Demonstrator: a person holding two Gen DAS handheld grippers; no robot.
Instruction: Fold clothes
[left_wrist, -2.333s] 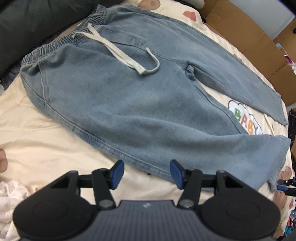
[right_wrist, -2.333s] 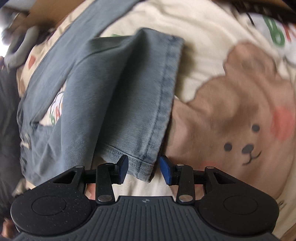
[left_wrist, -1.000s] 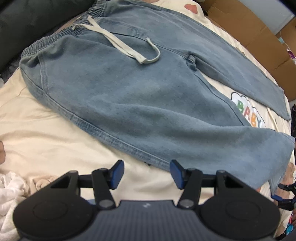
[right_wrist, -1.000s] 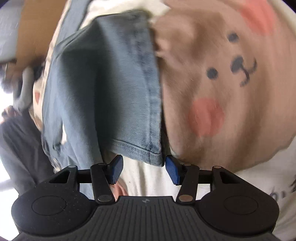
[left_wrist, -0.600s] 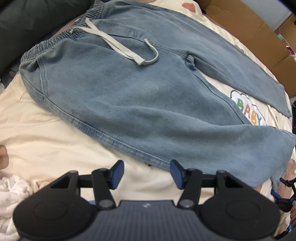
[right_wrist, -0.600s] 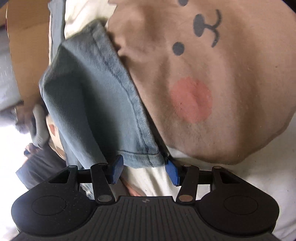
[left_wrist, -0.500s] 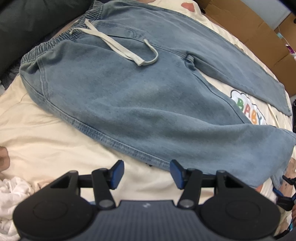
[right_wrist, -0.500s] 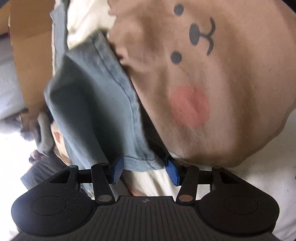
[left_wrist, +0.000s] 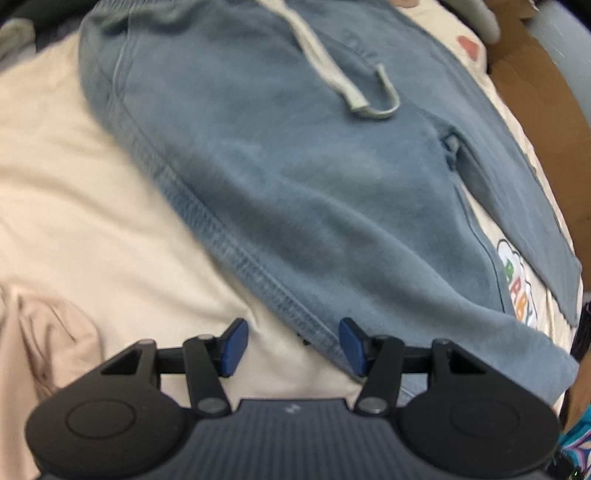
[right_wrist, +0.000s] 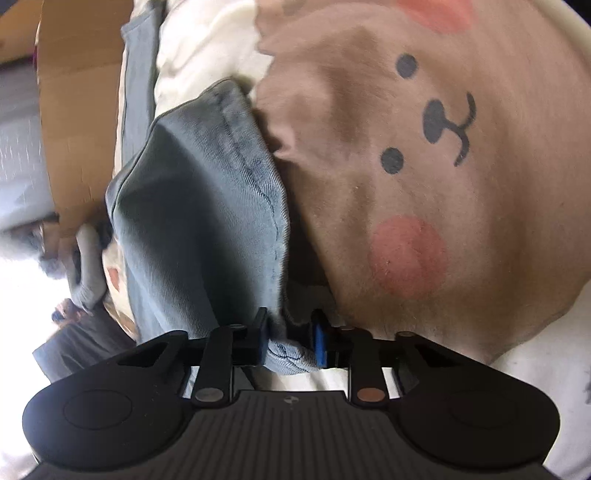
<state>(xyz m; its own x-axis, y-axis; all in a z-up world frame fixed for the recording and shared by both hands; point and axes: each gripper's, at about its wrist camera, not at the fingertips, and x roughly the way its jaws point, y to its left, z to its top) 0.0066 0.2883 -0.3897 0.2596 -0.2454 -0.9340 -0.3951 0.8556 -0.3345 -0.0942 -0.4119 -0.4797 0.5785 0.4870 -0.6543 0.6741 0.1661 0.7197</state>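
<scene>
Jeans (left_wrist: 314, 177) of faded blue denim lie spread flat on a cream bedsheet (left_wrist: 74, 192), their pale drawstring (left_wrist: 332, 74) trailing down from the waistband over the front panel. On the sheet, between the two trouser legs, a small cloud print with coloured letters (left_wrist: 517, 288) shows. The left gripper (left_wrist: 291, 341) hangs just over the jeans' stitched outer seam with its blue pads well apart — the seam runs between them, but neither pad presses on it. A crumpled pinkish cloth (left_wrist: 44, 339) sits on the sheet beside that gripper. In the right wrist view the right gripper (right_wrist: 290, 345) has just been closing, and its pads now pinch the bunched corner of the leg hem (right_wrist: 288, 356). Just beside the hem, the sheet carries a big brown bear face (right_wrist: 424, 166) with pink cheeks. Cardboard (right_wrist: 74, 110) stands beyond the jeans' far leg.
</scene>
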